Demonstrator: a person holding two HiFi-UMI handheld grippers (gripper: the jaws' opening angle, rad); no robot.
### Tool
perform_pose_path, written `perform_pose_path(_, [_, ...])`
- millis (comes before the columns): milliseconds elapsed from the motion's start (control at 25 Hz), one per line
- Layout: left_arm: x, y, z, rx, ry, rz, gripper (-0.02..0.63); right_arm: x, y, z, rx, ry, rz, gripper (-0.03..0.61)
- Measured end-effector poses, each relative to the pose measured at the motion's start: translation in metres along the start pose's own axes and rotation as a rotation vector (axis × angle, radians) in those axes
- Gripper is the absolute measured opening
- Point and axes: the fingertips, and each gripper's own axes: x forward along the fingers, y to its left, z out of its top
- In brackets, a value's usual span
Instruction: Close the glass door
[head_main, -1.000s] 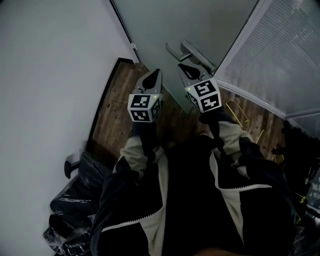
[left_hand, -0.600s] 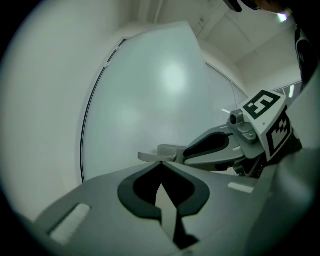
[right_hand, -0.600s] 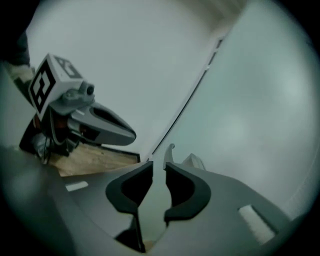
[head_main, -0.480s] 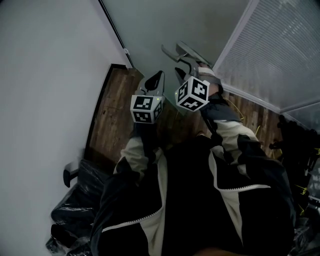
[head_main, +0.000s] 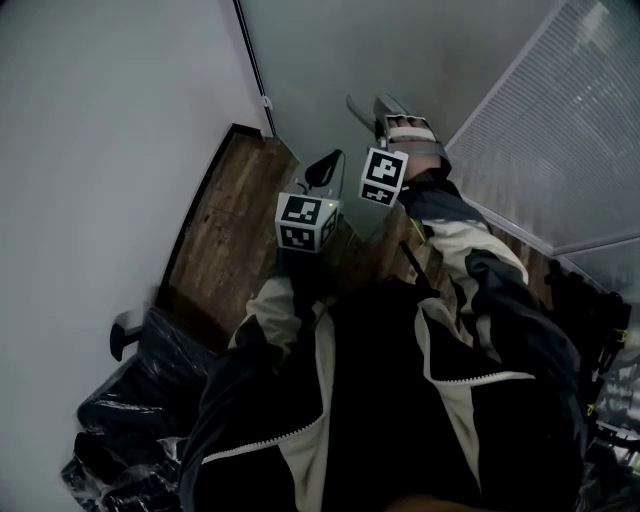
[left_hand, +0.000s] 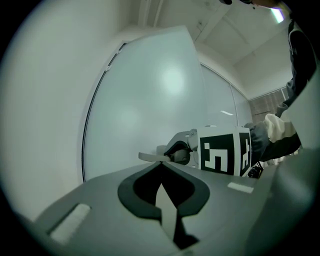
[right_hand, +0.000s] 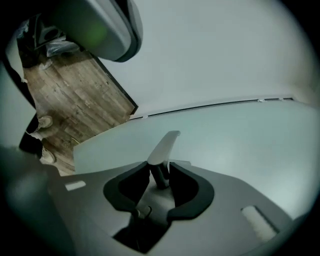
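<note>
The frosted glass door (head_main: 400, 50) carries a grey lever handle (head_main: 358, 108). My right gripper (head_main: 378, 112) is rolled on its side at that handle. In the right gripper view the handle (right_hand: 164, 146) rises from its dark stem, and the stem stands between the jaws of the right gripper (right_hand: 160, 171). Those jaws are opening and I see no squeeze on the stem. My left gripper (head_main: 325, 168) is shut and empty, left of and below the handle, pointing at the door (left_hand: 160, 90). From the left gripper (left_hand: 160, 164) I see the handle (left_hand: 150, 157) and the right gripper's marker cube (left_hand: 220, 155).
A white wall (head_main: 100, 150) runs along the left, meeting the door at a dark seam. Wooden floor (head_main: 230, 210) lies below. Black bags (head_main: 140, 400) sit at lower left. A panel with blinds (head_main: 570, 130) stands right of the door, with dark gear (head_main: 590, 320) below it.
The right gripper rolled onto its side, moved forward onto the door handle, and its jaws parted around the stem. The left gripper stayed about where it was.
</note>
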Motion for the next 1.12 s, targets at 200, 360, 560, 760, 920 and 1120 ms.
perform_pose_path(200, [0.004, 0.005, -0.002, -0.024, 0.009, 0.008, 0.006, 0.005, -0.001, -0.003, -0.007, -0.021, -0.01, 0.126])
perform_pose_path(360, [0.012, 0.0, -0.001, -0.017, 0.011, -0.004, 0.006, 0.009, -0.003, -0.011, -0.014, -0.022, -0.013, 0.126])
perform_pose_path(560, [0.024, -0.004, -0.001, -0.011, 0.013, -0.028, 0.006, 0.021, -0.007, -0.028, 0.001, -0.008, -0.006, 0.13])
perform_pose_path(760, [0.041, -0.011, 0.002, 0.002, 0.012, -0.053, 0.006, 0.04, -0.015, -0.052, 0.015, 0.021, -0.001, 0.135])
perform_pose_path(920, [0.061, -0.02, 0.0, 0.008, 0.035, -0.07, 0.006, 0.06, -0.023, -0.081, 0.007, 0.056, 0.0, 0.137])
perform_pose_path(1120, [0.094, -0.022, 0.006, 0.014, 0.041, -0.069, 0.006, 0.095, -0.039, -0.118, -0.005, 0.102, -0.006, 0.138])
